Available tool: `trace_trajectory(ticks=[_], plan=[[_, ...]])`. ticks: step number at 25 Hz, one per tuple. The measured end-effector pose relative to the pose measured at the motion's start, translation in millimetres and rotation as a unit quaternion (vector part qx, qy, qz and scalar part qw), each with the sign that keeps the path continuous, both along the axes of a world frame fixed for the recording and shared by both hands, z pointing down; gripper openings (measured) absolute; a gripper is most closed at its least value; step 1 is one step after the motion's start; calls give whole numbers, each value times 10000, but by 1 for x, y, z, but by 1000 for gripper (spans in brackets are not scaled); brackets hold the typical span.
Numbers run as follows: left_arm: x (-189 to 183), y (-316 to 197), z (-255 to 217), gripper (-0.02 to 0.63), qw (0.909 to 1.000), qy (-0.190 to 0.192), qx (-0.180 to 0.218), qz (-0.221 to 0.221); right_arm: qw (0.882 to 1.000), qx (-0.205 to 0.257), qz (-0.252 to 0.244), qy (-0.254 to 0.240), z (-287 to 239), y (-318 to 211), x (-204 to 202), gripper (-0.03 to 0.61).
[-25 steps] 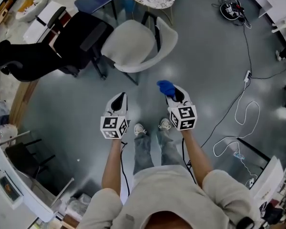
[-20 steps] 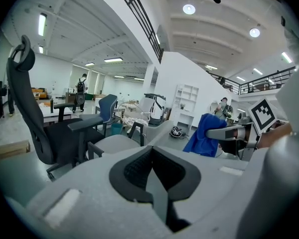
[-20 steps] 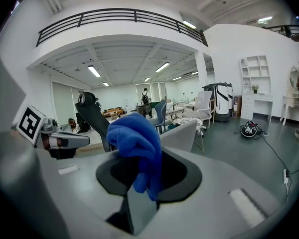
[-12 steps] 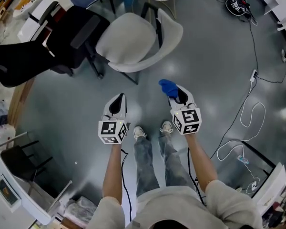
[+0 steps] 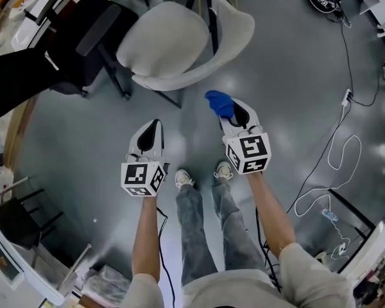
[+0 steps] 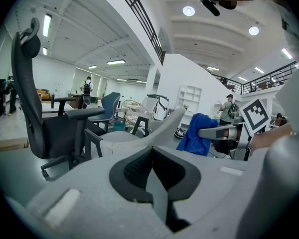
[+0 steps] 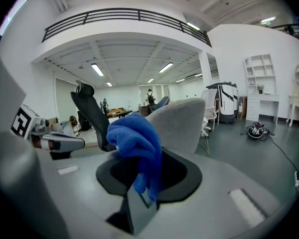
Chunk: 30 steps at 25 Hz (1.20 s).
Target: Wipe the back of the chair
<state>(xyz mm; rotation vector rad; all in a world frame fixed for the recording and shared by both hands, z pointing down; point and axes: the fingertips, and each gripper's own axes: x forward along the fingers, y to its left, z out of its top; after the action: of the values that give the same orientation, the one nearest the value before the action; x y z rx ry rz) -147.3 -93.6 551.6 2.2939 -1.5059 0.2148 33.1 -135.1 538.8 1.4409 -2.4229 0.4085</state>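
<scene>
My right gripper (image 5: 236, 115) is clamping a bunched blue cloth (image 5: 219, 102). My left gripper (image 5: 151, 131) is hovering with its jaws together, carrying nothing. The grey chair (image 5: 173, 43) is standing ahead, apart from both.

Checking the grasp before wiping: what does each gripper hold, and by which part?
Right gripper pinches the cloth by one end, the rest bunched beyond the jaws. Left gripper holds nothing, jaws together.
</scene>
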Motion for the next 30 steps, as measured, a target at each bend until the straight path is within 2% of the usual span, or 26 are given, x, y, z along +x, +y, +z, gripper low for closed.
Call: trace_trajectory(ticks=[20, 30], plan=[[11, -12, 41, 2, 9998, -30, -141, 152, 9996, 278, 26, -94, 21, -68, -20, 100], [3, -22, 52, 2, 9997, -13, -225, 119, 9999, -101, 32, 35, 71, -76, -24, 100]])
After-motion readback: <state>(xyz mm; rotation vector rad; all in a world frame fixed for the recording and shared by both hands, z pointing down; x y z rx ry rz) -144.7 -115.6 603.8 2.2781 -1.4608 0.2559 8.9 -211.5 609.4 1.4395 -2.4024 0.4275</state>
